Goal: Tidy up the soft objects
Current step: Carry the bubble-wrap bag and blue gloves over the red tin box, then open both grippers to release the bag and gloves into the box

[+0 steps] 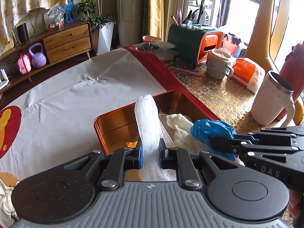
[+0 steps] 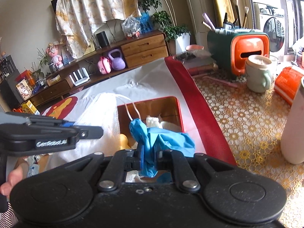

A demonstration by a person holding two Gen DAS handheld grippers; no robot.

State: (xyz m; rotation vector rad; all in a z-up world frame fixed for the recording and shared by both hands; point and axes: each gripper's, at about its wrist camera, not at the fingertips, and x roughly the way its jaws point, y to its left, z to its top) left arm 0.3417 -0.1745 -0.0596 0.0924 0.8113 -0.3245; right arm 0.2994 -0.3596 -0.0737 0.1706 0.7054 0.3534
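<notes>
The left gripper (image 1: 150,152) pinches white mesh foam (image 1: 147,121); the right gripper (image 2: 149,156) pinches a blue glove (image 2: 161,138). Both hang over the red tin (image 1: 98,125), where a cream cloth (image 1: 180,127) already lies. Released together, either piece might snag and spill over the tin's rim. A white mug (image 1: 271,102) stands well right of the tin, clear of both.

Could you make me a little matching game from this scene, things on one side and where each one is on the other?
Things:
1. white mesh netting
2. blue glove
3. cream cloth
4. white tumbler

Places:
A. lying inside the red tin
B. standing on the yellow lace tablecloth
C. pinched in the left claw
D. pinched in the right claw

Pairs: 1-C, 2-D, 3-A, 4-B
</notes>
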